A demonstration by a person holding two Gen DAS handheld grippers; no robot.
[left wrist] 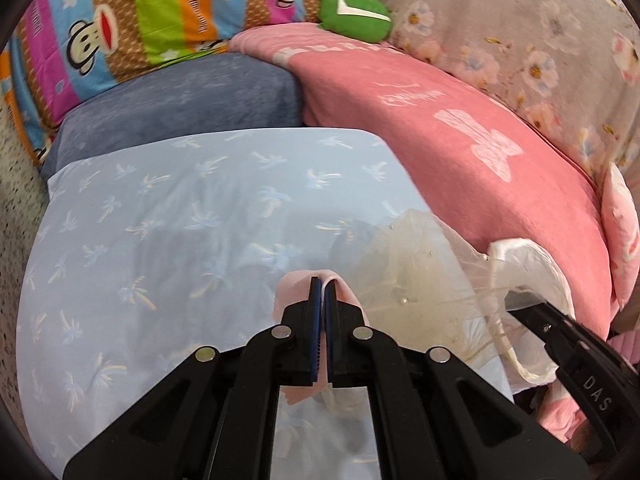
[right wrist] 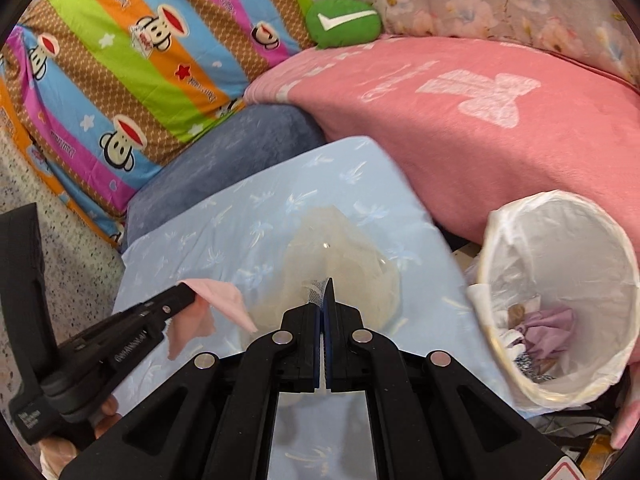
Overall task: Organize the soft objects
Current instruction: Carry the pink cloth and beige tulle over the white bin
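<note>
Blue sheet [left wrist: 160, 220]: L claw [left wrist: 322, 286] pinches pink cloth [left wrist: 292, 292].

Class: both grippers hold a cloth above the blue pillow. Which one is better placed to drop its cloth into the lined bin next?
Probably the right gripper: its sheer mesh cloth hangs nearer the lined bin, which sits on its side. The left gripper, holding the pink cloth, is farther away.

Pale-blue palm-print sheet [left wrist: 200, 208], pink cloth [right wrist: 224, 300], cream mesh [right wrist: 344, 256], green cushion [left wrist: 354, 14].
</note>
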